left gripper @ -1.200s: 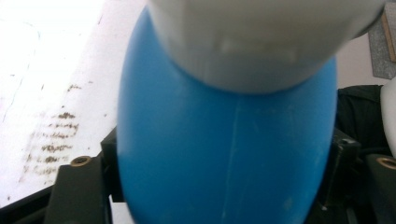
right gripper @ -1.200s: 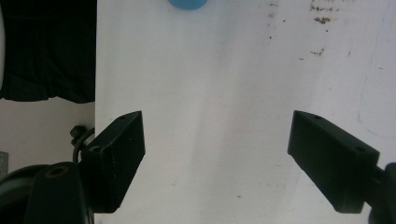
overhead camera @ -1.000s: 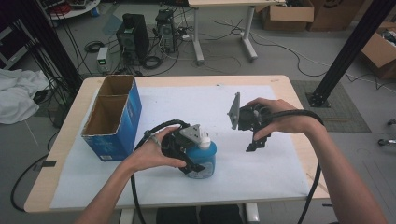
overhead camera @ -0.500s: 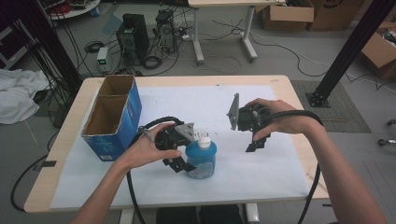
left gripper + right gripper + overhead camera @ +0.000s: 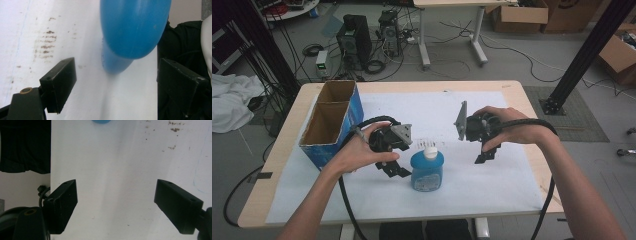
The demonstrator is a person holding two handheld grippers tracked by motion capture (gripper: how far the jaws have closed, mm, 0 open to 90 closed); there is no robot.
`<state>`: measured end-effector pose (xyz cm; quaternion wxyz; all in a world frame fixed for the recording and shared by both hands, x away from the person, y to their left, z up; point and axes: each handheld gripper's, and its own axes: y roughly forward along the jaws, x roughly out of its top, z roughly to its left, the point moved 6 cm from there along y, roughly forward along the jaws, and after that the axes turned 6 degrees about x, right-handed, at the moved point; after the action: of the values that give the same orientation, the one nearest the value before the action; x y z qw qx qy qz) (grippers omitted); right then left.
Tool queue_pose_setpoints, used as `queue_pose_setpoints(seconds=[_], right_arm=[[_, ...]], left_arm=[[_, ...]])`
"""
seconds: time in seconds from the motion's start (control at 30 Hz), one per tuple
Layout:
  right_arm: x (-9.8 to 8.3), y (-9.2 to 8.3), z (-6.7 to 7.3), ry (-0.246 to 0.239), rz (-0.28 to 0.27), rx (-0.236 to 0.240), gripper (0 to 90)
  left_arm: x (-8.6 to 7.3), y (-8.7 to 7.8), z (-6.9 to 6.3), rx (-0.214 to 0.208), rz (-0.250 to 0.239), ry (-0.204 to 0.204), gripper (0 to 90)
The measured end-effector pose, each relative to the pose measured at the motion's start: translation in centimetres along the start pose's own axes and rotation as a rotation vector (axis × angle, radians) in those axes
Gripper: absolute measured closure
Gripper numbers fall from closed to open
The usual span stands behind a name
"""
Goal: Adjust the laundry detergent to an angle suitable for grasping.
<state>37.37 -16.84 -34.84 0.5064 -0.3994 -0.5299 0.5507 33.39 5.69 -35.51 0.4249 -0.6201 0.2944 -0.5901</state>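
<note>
A blue bottle (image 5: 427,172) with a white cap stands upright on the white paper near the table's front. Just left of it, my left gripper (image 5: 396,170) is open. Its jaws have just been opening and nothing is between them. In the left gripper view the bottle (image 5: 135,27) looms beyond the spread jaws of the left gripper (image 5: 116,80), apart from both. At the right, my right gripper (image 5: 484,154) hovers open over the paper, holding nothing. In the right gripper view, that gripper (image 5: 116,202) looks down at bare paper, with the bottle's edge (image 5: 101,121) at the top.
A blue cardboard box (image 5: 332,125), open on top with two compartments, stands at the table's left. White paper (image 5: 492,185) covers most of the wooden table (image 5: 282,165). Cables trail from both grippers off the front edge.
My left gripper, which was around the bottle a second ago, has drawn back to the left and up. The bottle now stands free. The right gripper has kept still.
</note>
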Motion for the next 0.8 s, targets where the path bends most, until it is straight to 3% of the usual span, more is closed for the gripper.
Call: queue_pose_setpoints(seconds=[0.2,0.8], right_arm=[[-0.1,0.0,0.0,0.0,0.002,0.0,18.8],[0.0,0.1,0.1,-0.004,0.01,-0.008,18.8]], left_arm=[[-0.2,-0.9,1.1,0.02,0.073,0.016,16.9],[0.1,-2.3,2.6,0.041,0.148,0.039,17.0]])
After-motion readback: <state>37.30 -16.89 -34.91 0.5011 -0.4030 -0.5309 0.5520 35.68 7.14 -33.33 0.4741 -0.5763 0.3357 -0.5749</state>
